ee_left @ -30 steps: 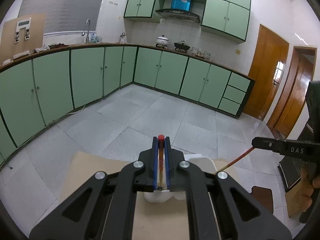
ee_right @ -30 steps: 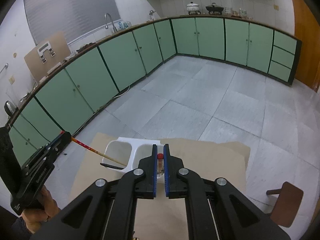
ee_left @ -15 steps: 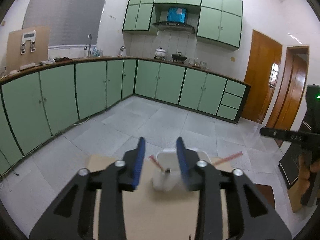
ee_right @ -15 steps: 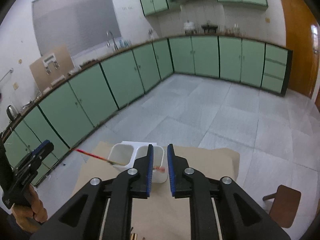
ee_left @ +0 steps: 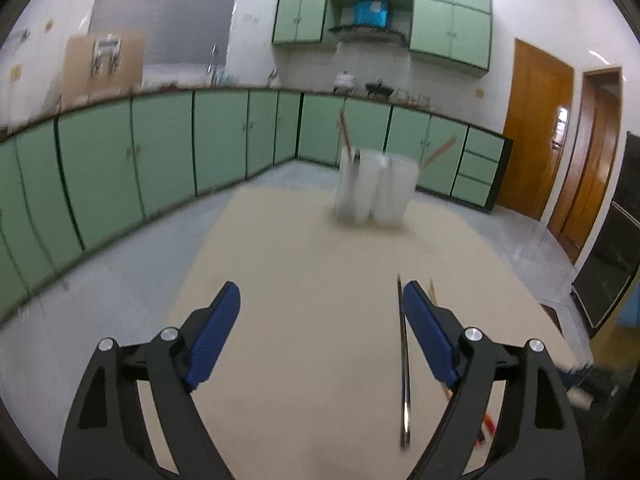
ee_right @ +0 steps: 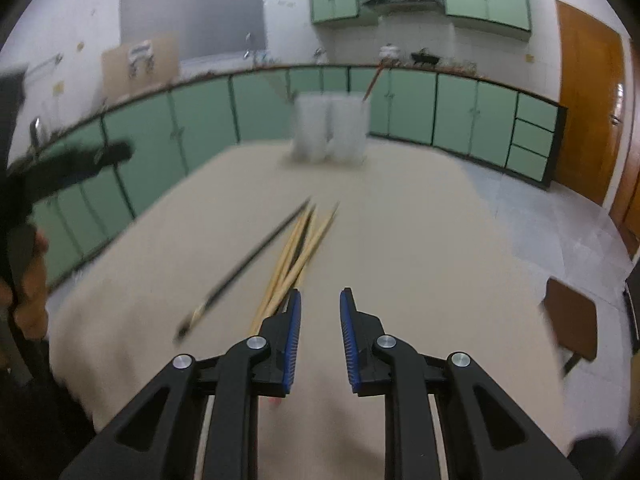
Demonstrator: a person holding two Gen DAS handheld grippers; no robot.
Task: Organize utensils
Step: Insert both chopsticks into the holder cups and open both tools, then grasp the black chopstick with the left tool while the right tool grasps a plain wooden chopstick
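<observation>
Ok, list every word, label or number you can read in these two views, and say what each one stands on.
No text can be read in either view.
Cardboard panel on the counter: it carries a printed graphic, too blurred to read.
Yellow wall sticker: too small and blurred.
Blue box above the range hood: markings are blurred.
Left gripper and right gripper: no lettering visible.

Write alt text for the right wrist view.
The right tool, open and empty, hangs over a beige table beside a loose pile of chopsticks. A white two-compartment holder stands at the far edge with one chopstick leaning out; the image is motion-blurred.
</observation>
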